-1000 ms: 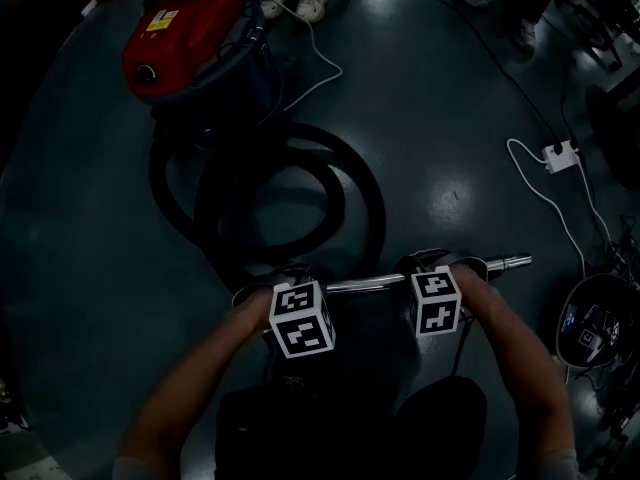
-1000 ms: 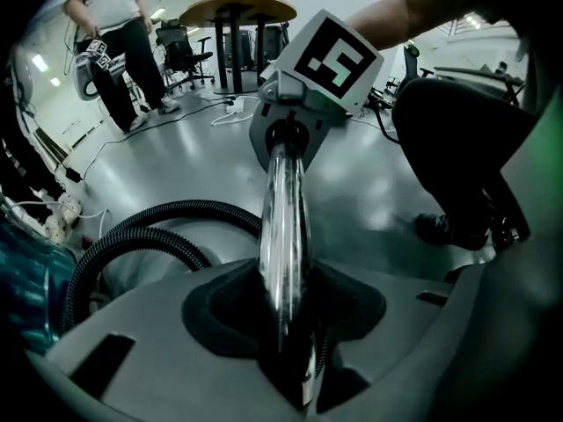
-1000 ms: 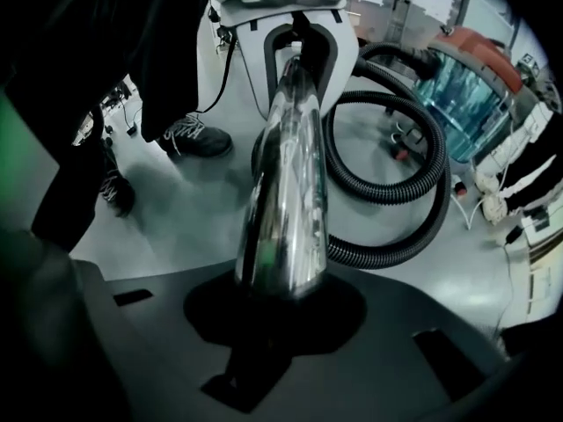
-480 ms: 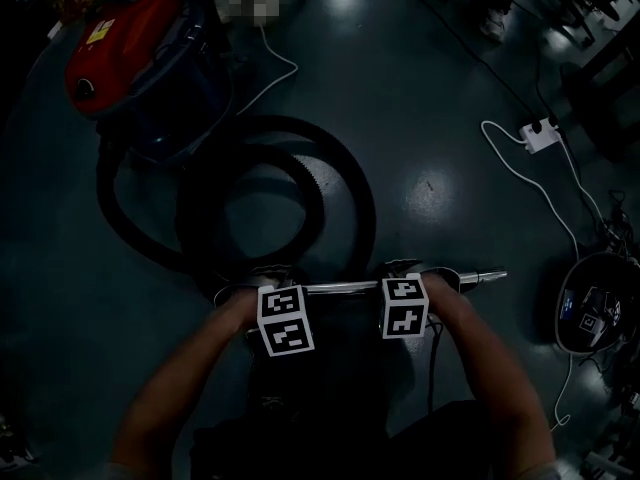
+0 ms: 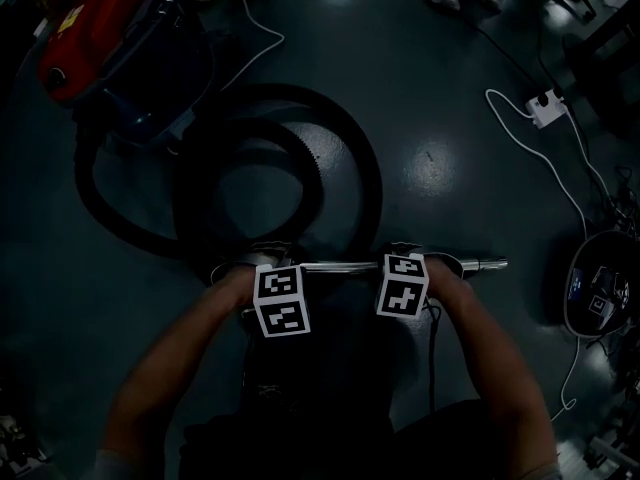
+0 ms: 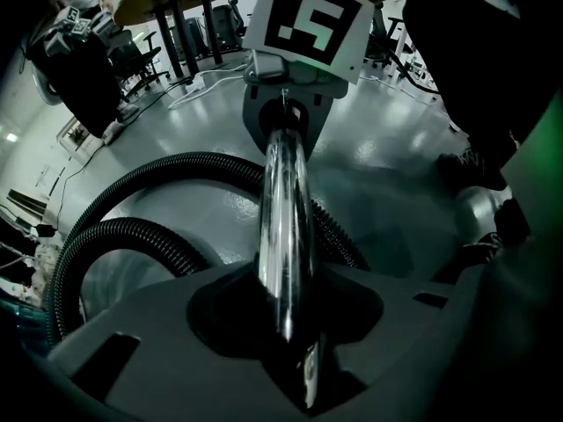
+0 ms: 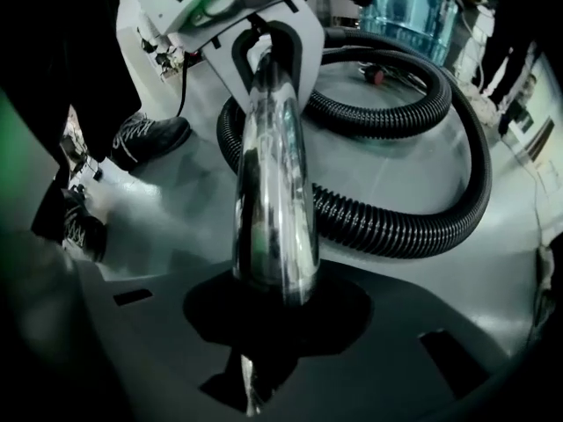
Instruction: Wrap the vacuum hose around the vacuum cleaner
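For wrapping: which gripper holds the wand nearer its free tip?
Right gripper: the wand ends beside it. The left gripper, just closing on it, is nearer the hose.

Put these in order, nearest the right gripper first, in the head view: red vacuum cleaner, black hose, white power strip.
1. black hose, just ahead of the right gripper.
2. white power strip, upper right.
3. red vacuum cleaner, far upper left.

Head view looks steeply down; both gripper views share the hose (image 6: 123,229).
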Motion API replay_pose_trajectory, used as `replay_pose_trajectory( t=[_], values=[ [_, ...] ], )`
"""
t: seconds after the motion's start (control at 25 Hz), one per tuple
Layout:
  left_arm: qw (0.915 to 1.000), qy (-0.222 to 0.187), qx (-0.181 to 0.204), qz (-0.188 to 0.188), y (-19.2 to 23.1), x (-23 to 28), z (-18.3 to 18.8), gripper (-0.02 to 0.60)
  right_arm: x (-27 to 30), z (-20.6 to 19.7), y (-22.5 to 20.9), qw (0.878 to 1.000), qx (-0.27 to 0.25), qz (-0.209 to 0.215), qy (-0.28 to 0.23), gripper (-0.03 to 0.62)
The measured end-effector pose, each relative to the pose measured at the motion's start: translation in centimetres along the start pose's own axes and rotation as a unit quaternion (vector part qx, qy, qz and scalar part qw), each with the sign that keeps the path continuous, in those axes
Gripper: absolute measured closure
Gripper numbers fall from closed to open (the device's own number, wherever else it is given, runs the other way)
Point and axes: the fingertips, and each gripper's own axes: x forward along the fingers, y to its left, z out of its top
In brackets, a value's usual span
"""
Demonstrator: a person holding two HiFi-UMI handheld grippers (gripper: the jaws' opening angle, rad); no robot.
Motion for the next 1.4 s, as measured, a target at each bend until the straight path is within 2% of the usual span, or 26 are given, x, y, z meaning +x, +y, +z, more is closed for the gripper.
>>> replay_pose_trajectory(
  t=[0.12, 0.24, 0.32, 0.56, 0.76, 1.04, 1.4],
  values=[
    [0.9999, 0.002, 0.002, -0.010, 0.1, 0.2, 0.1, 0.440, 0.0, -0.3, -0.3, 1.000, 0.020, -0.009, -0.007, 0.496],
    [0.9998, 0.008, 0.002, -0.016, 0.1, 0.4, 0.0, 0.440, -0.5, -1.2, -0.7, 0.998, 0.048, -0.020, -0.021, 0.429],
    [0.9998, 0.014, 0.004, -0.017, 0.1, 0.7, -0.1, 0.440, -1.4, -1.5, -0.9, 0.997, 0.063, -0.024, -0.040, 0.407],
    [0.9996, 0.019, 0.002, -0.021, 0.2, 1.0, -0.3, 0.440, -3.5, -1.0, -0.8, 0.994, 0.039, -0.066, -0.077, 0.407],
    [0.9992, 0.023, -0.004, -0.033, -0.1, 1.3, -0.5, 0.440, -4.6, 0.2, -0.3, 0.989, 0.055, -0.055, -0.122, 0.408],
    [0.9973, 0.041, -0.023, -0.056, -0.7, 1.7, -0.8, 0.439, -4.6, 0.4, -0.3, 0.990, 0.053, -0.057, -0.117, 0.428],
    [0.9976, 0.032, -0.027, -0.055, -1.0, 0.8, -0.4, 0.436, -4.5, 0.1, 0.0, 0.989, 0.058, -0.057, -0.120, 0.427]
  ],
)
